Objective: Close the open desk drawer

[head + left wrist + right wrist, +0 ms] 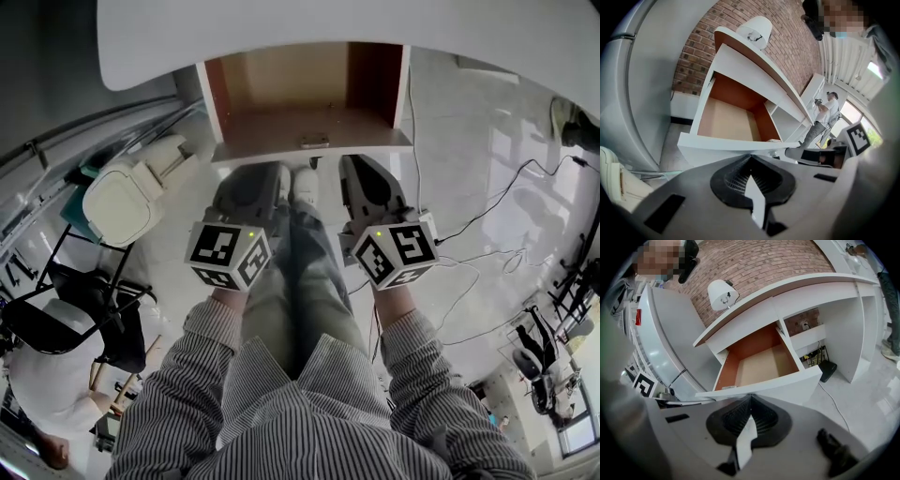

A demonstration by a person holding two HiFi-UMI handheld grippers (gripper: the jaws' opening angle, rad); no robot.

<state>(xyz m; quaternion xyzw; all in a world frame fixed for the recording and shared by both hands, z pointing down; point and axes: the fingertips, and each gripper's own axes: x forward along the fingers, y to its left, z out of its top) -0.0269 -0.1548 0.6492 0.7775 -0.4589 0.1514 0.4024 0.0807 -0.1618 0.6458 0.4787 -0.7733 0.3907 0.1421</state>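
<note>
The desk drawer (309, 94) stands pulled out under the white desk top (281, 28); its inside is bare brown wood and its white front panel (309, 145) faces me. Both grippers are held side by side just before that panel. My left gripper (269, 176) is shut and empty, its tip close under the panel's edge (740, 146). My right gripper (359, 171) is shut too, with nothing in it, and points at the panel (787, 385). From these views I cannot tell whether either tip touches the panel. The drawer's empty inside shows in both gripper views (729, 119) (764, 362).
A white padded chair (127, 192) stands left of the drawer. A seated person in white (52, 375) is at lower left. Cables (487, 234) run over the floor at right. A white lamp (719, 294) sits on the desk; a black box (828, 370) lies under it.
</note>
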